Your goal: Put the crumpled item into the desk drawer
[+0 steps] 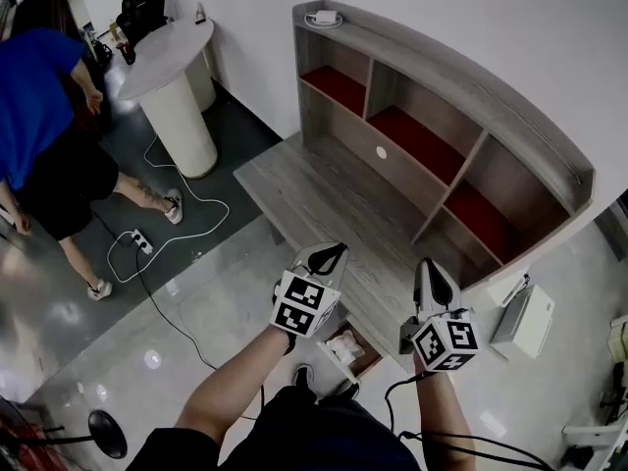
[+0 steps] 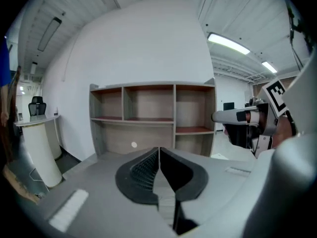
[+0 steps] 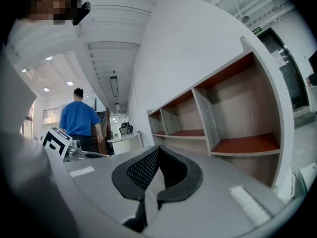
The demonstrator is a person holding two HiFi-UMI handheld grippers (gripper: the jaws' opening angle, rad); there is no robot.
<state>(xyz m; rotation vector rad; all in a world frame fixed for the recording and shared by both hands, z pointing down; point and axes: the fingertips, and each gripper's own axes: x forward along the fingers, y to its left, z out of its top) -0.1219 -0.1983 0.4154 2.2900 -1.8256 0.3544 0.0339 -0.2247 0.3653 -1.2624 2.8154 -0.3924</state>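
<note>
A crumpled whitish item [image 1: 345,345] lies inside an open brown drawer [image 1: 370,362] under the near edge of the wooden desk [image 1: 314,189]. Both grippers hover above that edge, pointing toward the shelf unit [image 1: 442,135]. My left gripper [image 1: 332,257] is shut with nothing between its jaws, up and left of the drawer; its jaws meet in the left gripper view [image 2: 159,155]. My right gripper [image 1: 433,281] is shut and empty too, up and right of the drawer; its pads touch in the right gripper view [image 3: 157,155]. Neither touches the item.
A person in a blue shirt [image 1: 39,135] stands at the left near a white round stand [image 1: 177,77]. A power strip with cable [image 1: 142,240] lies on the floor. A white box [image 1: 525,322] sits right of the desk. A charger [image 1: 322,17] rests on the shelf top.
</note>
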